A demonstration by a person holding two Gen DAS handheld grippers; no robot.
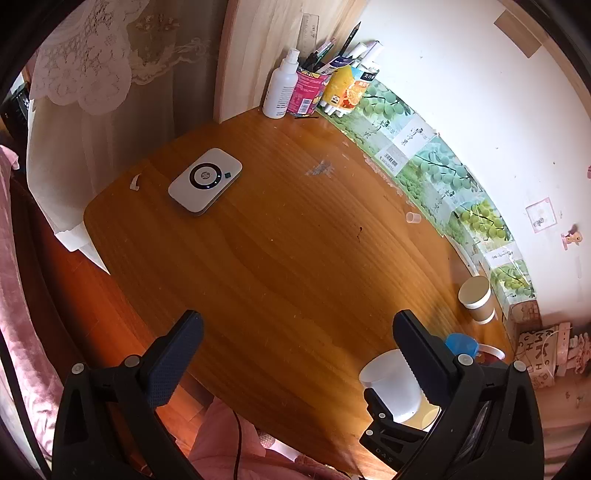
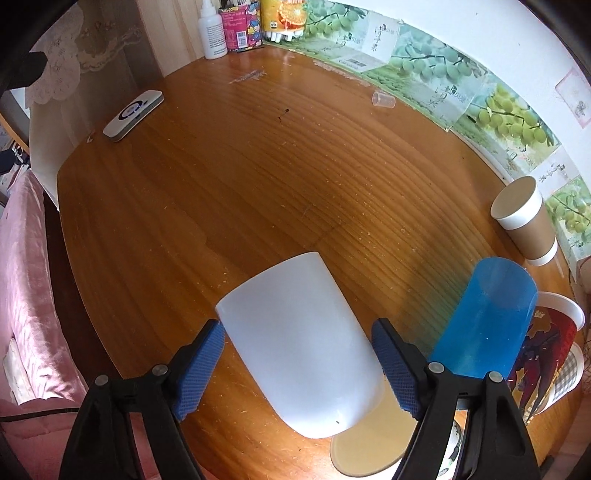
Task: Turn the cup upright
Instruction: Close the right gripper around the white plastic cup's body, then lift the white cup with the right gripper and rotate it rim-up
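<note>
A white translucent plastic cup (image 2: 303,347) stands upside down on the wooden table (image 2: 240,177), its closed base up, its rim on the table near a round tan coaster (image 2: 369,450). My right gripper (image 2: 297,365) is open, its blue fingers (image 2: 205,363) on either side of the cup with small gaps. The cup also shows in the left wrist view (image 1: 391,384), behind my left gripper's right finger (image 1: 417,358). My left gripper (image 1: 295,354) is open and empty above the table's near edge.
A blue cup (image 2: 487,321) and a printed paper cup (image 2: 550,354) stand upside down to the right of the white cup. A brown paper cup (image 2: 524,221) stands upside down by the wall. A small clear cup (image 2: 383,100) lies on its side. A white device (image 2: 133,115) lies far left; bottles and a pen holder (image 2: 240,26) stand in the corner.
</note>
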